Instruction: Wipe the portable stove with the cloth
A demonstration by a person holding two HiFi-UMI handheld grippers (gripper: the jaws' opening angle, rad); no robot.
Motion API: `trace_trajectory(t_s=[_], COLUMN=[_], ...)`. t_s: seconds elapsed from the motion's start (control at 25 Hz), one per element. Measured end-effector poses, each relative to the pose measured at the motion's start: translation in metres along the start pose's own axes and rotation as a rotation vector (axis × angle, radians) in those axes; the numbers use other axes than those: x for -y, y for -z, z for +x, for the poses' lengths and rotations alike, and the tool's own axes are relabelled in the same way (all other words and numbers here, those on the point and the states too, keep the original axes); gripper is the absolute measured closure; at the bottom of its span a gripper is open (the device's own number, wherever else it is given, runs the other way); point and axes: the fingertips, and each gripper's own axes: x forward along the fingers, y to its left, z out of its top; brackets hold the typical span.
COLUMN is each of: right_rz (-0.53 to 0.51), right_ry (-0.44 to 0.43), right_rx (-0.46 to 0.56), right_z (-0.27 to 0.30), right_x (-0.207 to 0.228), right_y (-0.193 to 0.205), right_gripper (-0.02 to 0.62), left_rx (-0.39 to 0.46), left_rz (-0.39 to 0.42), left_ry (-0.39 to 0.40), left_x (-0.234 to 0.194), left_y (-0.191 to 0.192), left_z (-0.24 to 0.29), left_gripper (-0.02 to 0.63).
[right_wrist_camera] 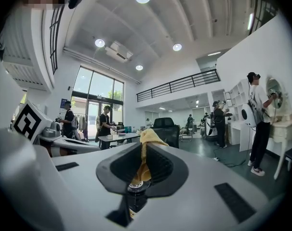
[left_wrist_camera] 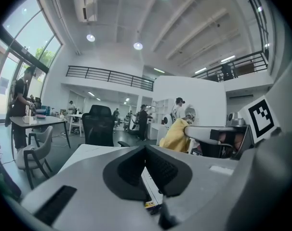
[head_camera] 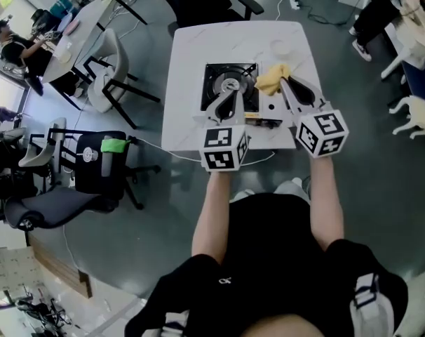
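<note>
Head view: I am standing over the white table point(head_camera: 191, 48), working both tools above the portable stove point(head_camera: 218, 76). My right gripper point(head_camera: 282, 83) is carrying the yellow cloth point(head_camera: 271, 78) at the stove's right edge, and my left gripper point(head_camera: 230, 93) is hanging over the burner. The wipe, as I judge it, is only starting. To do it well, I should be lowering the cloth flat onto the top plate and dragging it in overlapping passes, while the left tool steadies the stove's body so that it is not sliding.

Left gripper view: my left jaws are meeting at their tips, pinching nothing. A pale strip of the stove is showing below them, and the cloth point(left_wrist_camera: 177, 134) is bunching beside them to the right.

Right gripper view: my right jaws are squeezing nearly together on a fold of the cloth point(right_wrist_camera: 145, 153), which is poking out above and below the pads, with the round burner showing just beneath.
</note>
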Motion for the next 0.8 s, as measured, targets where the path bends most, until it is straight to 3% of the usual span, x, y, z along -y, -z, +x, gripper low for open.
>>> trace_trajectory(t_s=[0.8], right_rz=[-0.007], right_ry=[0.019], right_rx=[-0.034], right_z=[0.008], right_x=[0.021], right_y=[0.008], right_gripper=[0.574], left_rx=[-0.055], left_rz=[-0.050], left_ry=[-0.017], left_x=[-0.017], left_y=[0.031], left_z=[0.017], left_gripper=[0.609])
